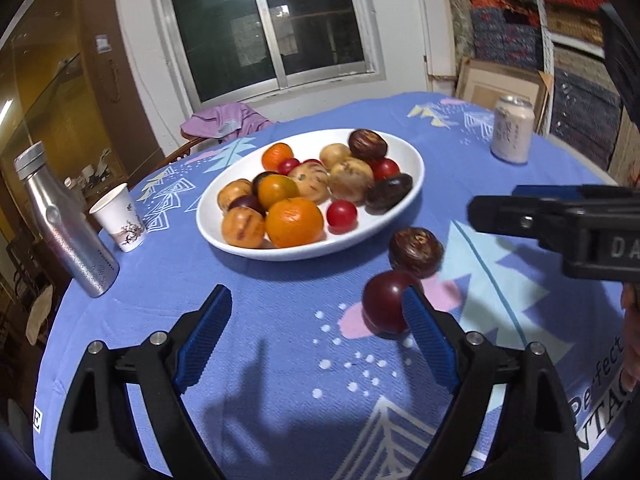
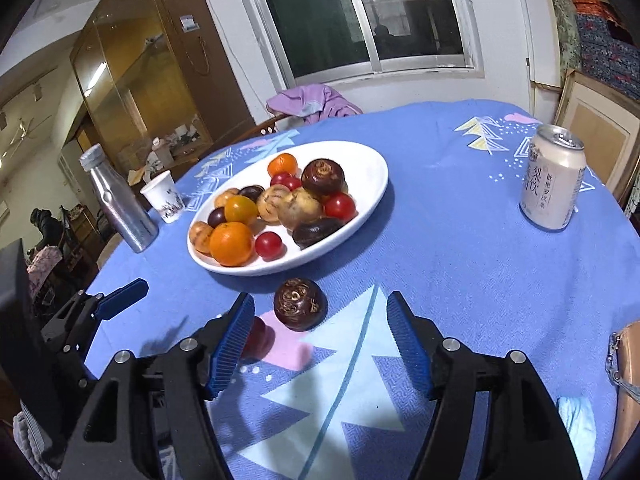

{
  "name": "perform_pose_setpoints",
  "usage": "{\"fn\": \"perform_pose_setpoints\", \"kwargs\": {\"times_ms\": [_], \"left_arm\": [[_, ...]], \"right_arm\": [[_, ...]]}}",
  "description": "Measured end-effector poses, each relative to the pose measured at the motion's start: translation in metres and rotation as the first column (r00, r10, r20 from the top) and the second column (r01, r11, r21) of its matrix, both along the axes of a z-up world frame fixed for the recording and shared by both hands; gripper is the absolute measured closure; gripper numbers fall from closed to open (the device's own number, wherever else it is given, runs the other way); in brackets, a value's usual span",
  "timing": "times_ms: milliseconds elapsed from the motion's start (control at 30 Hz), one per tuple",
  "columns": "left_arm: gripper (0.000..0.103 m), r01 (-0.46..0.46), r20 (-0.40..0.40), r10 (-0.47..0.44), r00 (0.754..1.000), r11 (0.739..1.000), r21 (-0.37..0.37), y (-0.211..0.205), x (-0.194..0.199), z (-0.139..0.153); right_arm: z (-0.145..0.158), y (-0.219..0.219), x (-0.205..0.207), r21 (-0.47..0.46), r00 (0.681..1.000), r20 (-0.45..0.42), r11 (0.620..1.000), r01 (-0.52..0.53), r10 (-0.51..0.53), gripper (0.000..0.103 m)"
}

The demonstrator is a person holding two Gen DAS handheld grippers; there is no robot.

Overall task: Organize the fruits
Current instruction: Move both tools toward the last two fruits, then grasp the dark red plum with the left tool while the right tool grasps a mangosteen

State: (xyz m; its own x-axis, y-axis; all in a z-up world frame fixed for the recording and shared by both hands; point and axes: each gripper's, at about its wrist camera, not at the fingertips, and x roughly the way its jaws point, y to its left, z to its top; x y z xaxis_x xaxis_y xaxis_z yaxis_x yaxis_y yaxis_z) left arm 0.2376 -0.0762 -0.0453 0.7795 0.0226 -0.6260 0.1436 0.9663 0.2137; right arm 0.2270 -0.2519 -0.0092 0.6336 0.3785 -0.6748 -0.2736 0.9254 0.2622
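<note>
A white oval plate (image 1: 404, 152) (image 2: 372, 160) holds several fruits: oranges, red tomatoes, tan and dark brown fruits. Two fruits lie on the blue tablecloth in front of it: a dark brown round fruit (image 1: 416, 252) (image 2: 300, 304) and a dark red plum (image 1: 384, 300) (image 2: 256, 334). My left gripper (image 1: 316, 332) is open and empty, its right finger just beside the plum. My right gripper (image 2: 320, 344) is open and empty, just behind the brown fruit; the plum is partly hidden by its left finger. The right gripper also shows in the left wrist view (image 1: 560, 224).
A dented silver bottle (image 1: 64, 220) (image 2: 116, 204) and a paper cup (image 1: 118, 216) (image 2: 164, 196) stand left of the plate. A drink can (image 1: 512, 128) (image 2: 552, 176) stands at the right. A chair with purple cloth (image 1: 224, 120) is behind the table.
</note>
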Motion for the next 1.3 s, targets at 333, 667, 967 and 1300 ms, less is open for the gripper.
{"fn": "perform_pose_setpoints", "kwargs": {"times_ms": [333, 667, 967, 1300], "left_arm": [[0.018, 0.004, -0.02, -0.004, 1.0, 1.0, 0.017, -0.002, 0.005, -0.005], [0.018, -0.004, -0.093, 0.0, 0.996, 0.999, -0.039, 0.017, 0.01, -0.011], [0.018, 0.067, -0.146, -0.081, 0.986, 0.993, -0.098, -0.005, 0.027, -0.017], [0.065, 0.097, -0.232, -0.162, 0.959, 0.958, -0.269, -0.002, 0.057, -0.027]], "right_arm": [[-0.015, 0.022, 0.015, -0.035, 0.999, -0.024, 0.998, -0.042, 0.042, 0.033], [-0.029, 0.029, 0.022, 0.017, 0.994, -0.079, 0.997, -0.07, 0.071, 0.043], [-0.048, 0.01, 0.044, 0.232, 0.972, -0.224, 0.972, -0.017, 0.07, 0.068], [-0.042, 0.009, 0.043, 0.219, 0.975, -0.214, 0.976, -0.005, 0.053, 0.079]]}}
